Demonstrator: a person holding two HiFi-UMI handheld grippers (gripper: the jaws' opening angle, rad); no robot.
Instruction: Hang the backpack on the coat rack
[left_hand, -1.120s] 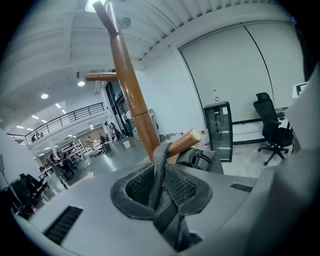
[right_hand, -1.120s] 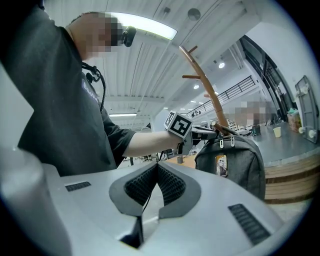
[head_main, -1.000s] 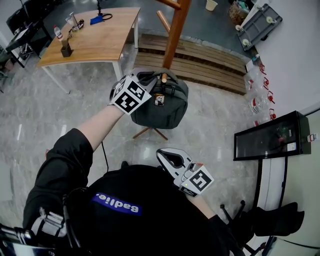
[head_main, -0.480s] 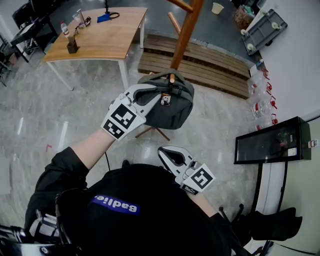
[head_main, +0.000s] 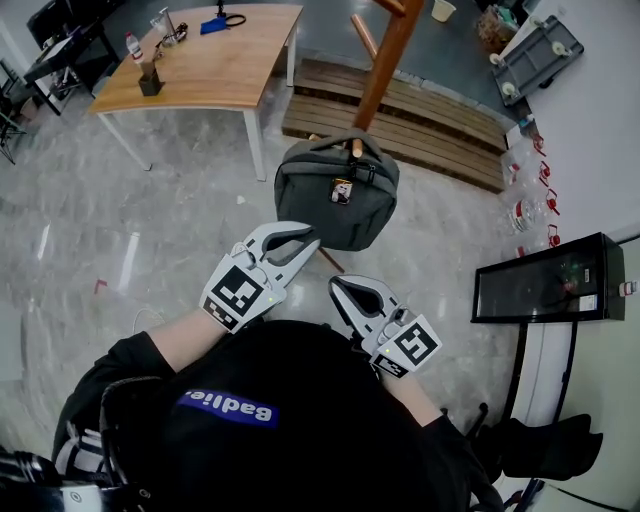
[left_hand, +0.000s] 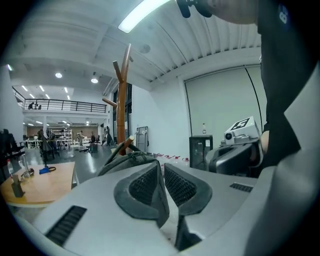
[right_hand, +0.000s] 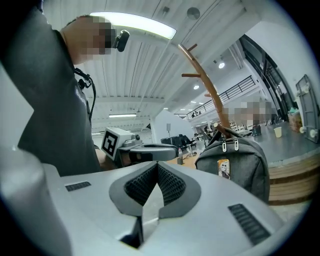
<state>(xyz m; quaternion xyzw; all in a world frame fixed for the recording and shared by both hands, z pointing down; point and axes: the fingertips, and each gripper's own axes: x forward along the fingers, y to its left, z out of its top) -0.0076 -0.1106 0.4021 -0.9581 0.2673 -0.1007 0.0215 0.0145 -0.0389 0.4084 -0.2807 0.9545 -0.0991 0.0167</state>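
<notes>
The grey backpack (head_main: 335, 205) hangs by its top handle from a peg (head_main: 357, 148) of the wooden coat rack (head_main: 385, 55). It has a small picture tag on its front. Neither gripper touches it. My left gripper (head_main: 312, 238) is held just below the bag, near my chest, shut with nothing between its pads. My right gripper (head_main: 335, 283) sits beside it, also shut and empty. In the left gripper view the bag (left_hand: 120, 157) and the rack (left_hand: 121, 115) show beyond the jaws. The right gripper view has the bag (right_hand: 240, 160) to the right, hanging free.
A wooden table (head_main: 210, 65) with small items stands at the far left. Behind the rack lies a slatted wooden platform (head_main: 420, 115). A black glass-fronted cabinet (head_main: 540, 275) stands by the right wall, with several bottles (head_main: 520, 205) near it. The rack's feet show under the bag.
My left gripper has left the backpack's top and drawn back toward my body. The backpack stays hanging on the peg. The right gripper has shifted slightly forward.
</notes>
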